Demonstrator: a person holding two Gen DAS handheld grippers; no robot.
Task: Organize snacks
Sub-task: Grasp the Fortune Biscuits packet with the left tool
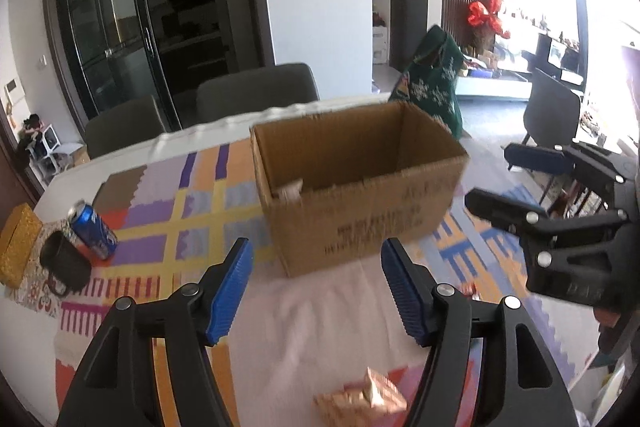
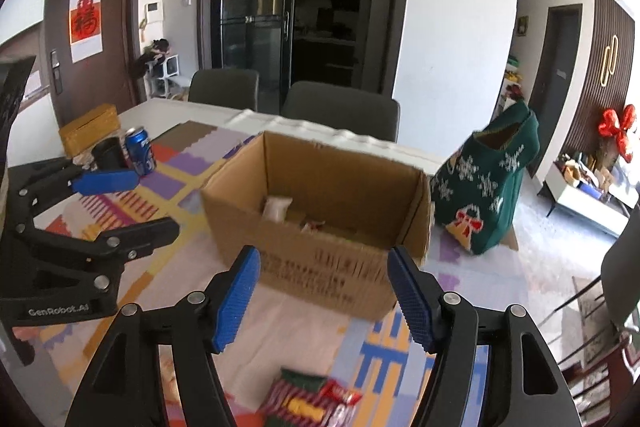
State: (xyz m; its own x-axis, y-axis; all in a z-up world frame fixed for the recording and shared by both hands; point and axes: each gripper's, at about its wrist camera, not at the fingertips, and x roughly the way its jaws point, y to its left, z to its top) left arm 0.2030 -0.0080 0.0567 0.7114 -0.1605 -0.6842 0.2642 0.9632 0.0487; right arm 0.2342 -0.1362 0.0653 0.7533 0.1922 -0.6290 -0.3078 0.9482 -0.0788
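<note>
An open cardboard box (image 1: 360, 183) (image 2: 320, 223) stands on the patterned tablecloth; a few snack packets (image 2: 280, 209) lie inside it. My left gripper (image 1: 316, 267) is open and empty, short of the box's near wall. A golden-pink snack packet (image 1: 364, 401) lies on the cloth below and between its fingers. My right gripper (image 2: 324, 275) is open and empty too, facing the box's near wall. A red-and-green striped snack packet (image 2: 308, 401) lies on the cloth beneath it. Each gripper shows in the other's view: the right gripper (image 1: 508, 183) at the right edge, the left gripper (image 2: 132, 199) at the left edge.
A blue drink can (image 1: 92, 231) (image 2: 140, 151), a dark mug (image 1: 66, 263) (image 2: 110, 153) and a yellow box (image 1: 16, 243) (image 2: 90, 129) sit at the table's far left. Grey chairs (image 2: 340, 115) stand behind the table. A green patterned bag (image 2: 488, 187) stands to the right of the box.
</note>
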